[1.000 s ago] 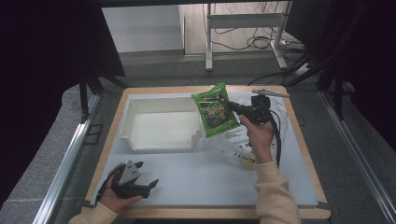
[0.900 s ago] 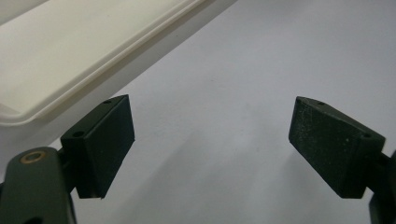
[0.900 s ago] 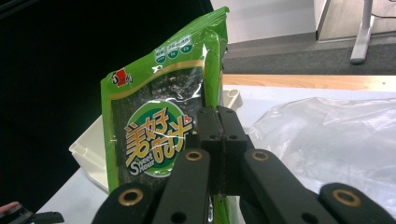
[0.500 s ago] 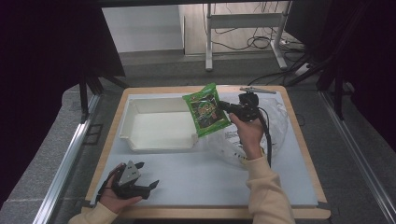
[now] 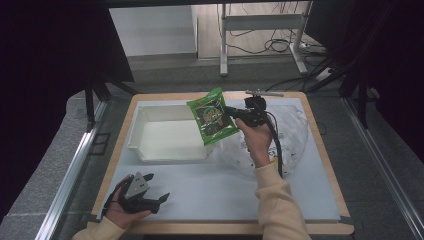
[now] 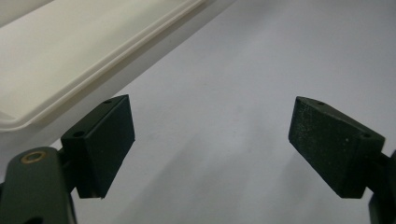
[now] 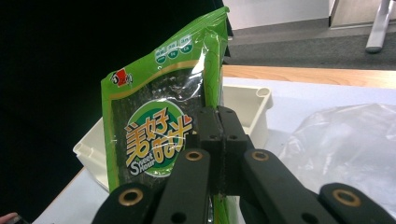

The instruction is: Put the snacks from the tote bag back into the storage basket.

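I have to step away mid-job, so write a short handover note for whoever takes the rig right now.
Right gripper: shut on the green snack pack, held in the air above the right end of the white tray.
Left gripper: open, holding nothing, low at the near left of the table, in front of the tray.
Clear plastic bag: lying on the table to the right of the tray.
Done: pack picked up.
Left: the pack looks bound for the tray, which has nothing in it yet; lower it in and release.
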`<state>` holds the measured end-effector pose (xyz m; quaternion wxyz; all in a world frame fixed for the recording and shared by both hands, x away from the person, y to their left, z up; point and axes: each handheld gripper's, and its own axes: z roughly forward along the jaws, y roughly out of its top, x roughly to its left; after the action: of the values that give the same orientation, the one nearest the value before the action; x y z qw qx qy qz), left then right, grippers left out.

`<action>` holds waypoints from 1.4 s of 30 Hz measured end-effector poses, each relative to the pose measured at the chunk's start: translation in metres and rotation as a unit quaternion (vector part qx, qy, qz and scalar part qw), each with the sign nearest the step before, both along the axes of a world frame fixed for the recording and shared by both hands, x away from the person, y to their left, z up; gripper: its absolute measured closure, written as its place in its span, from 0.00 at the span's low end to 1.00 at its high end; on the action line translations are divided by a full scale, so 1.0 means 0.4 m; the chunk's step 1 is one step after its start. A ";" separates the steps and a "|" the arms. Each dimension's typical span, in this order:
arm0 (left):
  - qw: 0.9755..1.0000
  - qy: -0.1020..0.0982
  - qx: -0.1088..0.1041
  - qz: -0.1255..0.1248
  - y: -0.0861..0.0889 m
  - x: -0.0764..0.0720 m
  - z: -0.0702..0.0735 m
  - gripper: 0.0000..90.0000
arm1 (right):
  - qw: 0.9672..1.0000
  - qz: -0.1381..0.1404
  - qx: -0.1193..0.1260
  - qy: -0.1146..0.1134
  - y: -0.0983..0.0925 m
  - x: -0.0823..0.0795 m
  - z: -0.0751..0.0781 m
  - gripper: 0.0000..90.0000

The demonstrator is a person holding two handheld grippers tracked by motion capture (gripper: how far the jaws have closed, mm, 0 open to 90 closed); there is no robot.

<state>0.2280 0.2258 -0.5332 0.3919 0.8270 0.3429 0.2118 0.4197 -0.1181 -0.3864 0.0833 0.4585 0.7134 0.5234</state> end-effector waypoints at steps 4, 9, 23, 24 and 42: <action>1.000 0.001 0.000 0.001 0.000 0.000 0.000 0.16 | 1.000 0.005 -0.002 0.000 0.019 0.005 -0.003 1.00; 1.000 0.000 0.000 0.001 -0.001 0.001 -0.001 0.16 | 1.000 0.010 -0.001 0.001 0.043 0.008 -0.003 1.00; 1.000 0.000 -0.006 0.005 0.004 -0.001 0.002 0.16 | 0.999 0.030 -0.014 0.007 0.128 0.023 -0.024 1.00; 1.000 -0.001 -0.005 0.004 0.005 -0.001 0.003 0.16 | 0.999 0.030 -0.014 0.010 0.132 0.024 -0.028 1.00; 1.000 -0.002 -0.007 0.000 0.004 -0.002 0.004 0.16 | 0.999 0.044 -0.011 0.027 0.204 0.041 -0.060 1.00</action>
<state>0.2271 0.2274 -0.5315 0.3982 0.8240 0.3432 0.2113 0.4362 -0.0364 -0.4106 0.0458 0.4394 0.7406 0.5064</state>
